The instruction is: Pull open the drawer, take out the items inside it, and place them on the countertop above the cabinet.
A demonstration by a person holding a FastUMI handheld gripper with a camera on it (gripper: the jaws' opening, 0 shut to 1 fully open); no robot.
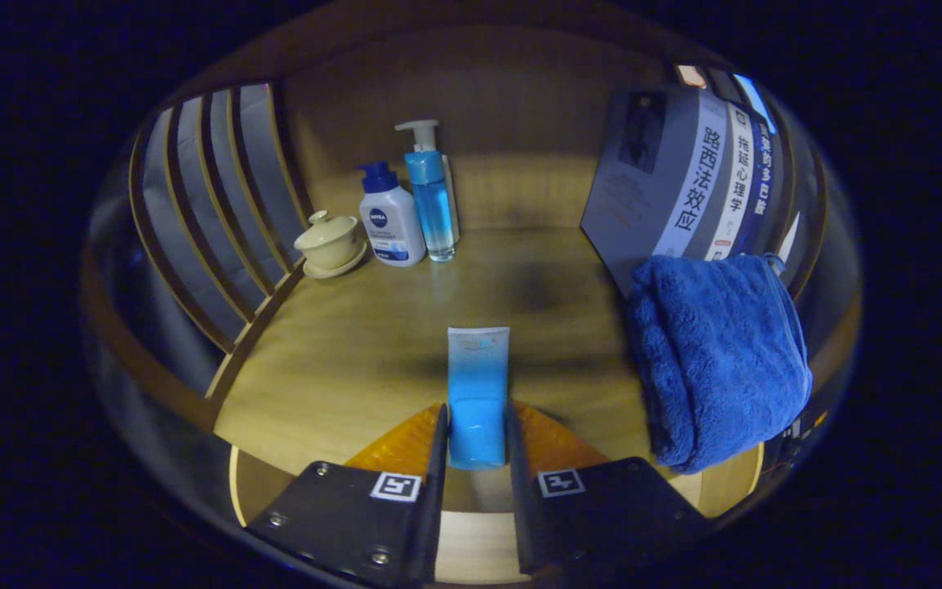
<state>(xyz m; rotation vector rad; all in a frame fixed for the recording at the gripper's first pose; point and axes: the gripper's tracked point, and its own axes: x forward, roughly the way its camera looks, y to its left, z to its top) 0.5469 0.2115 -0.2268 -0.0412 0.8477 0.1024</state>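
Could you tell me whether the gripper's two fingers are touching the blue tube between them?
Touching. In the gripper view, both fingers of the gripper press flat against the sides of the blue tube, with no gap on either side, over the wooden countertop.

A home nook (wooden countertop (373,327)): toiletry bottles (410,209), books (700,188), towel (716,360).

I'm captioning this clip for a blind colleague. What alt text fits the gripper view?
The gripper holds a blue tube between its two fingers above a wooden countertop. Beyond it stand a lidded cup and two pump bottles; a folded blue towel lies beside upright books.
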